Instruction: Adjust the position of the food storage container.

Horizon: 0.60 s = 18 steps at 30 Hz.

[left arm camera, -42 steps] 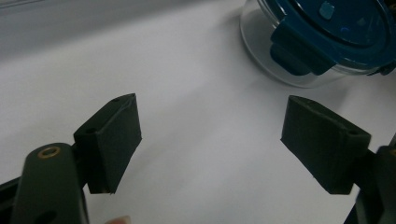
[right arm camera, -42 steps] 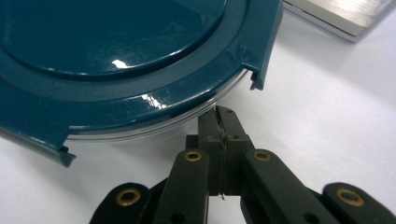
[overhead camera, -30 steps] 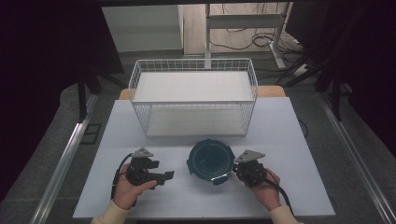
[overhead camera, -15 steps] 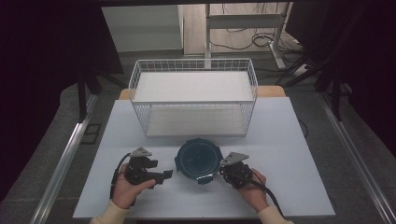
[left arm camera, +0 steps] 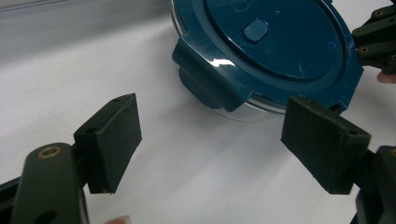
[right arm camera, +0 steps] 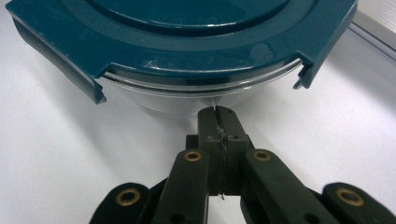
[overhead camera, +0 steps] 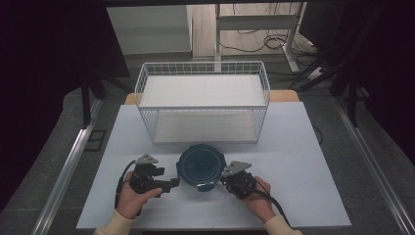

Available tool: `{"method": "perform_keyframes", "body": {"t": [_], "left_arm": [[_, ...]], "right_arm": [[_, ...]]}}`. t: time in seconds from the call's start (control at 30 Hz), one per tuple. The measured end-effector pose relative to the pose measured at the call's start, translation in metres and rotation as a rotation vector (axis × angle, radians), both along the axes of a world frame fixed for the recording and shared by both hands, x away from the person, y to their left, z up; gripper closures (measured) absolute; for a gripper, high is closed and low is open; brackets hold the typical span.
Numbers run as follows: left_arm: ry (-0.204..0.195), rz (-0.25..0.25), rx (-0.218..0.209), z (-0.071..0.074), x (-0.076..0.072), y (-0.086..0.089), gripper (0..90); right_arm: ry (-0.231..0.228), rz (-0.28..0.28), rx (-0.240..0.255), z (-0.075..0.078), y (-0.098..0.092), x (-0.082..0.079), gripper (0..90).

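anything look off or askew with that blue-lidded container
Slightly. The container has the lid latch on the side toward the right gripper flipped up, so the lid looks unlatched there. No spill or damage is visible.

- No readable text, labels, brands or nos. anywhere.
- Container lid (left arm camera: pixel 275 42): plain blue, just a blank raised tab in the middle.
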State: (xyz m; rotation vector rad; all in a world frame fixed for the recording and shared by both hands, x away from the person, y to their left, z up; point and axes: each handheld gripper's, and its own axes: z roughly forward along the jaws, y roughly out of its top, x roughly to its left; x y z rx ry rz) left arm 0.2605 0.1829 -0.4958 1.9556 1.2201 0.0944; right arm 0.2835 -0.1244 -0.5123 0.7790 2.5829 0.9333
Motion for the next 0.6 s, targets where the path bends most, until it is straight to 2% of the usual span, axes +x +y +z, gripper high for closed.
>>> {"method": "perform_keyframes", "body": {"t": [0.43,0.6], "left_arm": [[0.004,0.003,0.000,0.000,0.001,0.001,19.6],[0.003,0.016,-0.010,0.000,0.002,0.005,19.6]], "right_arm": [[0.010,0.016,0.009,-0.001,0.005,0.001,89.7],[0.017,0.056,0.003,-0.004,0.014,0.000,89.7]]}}
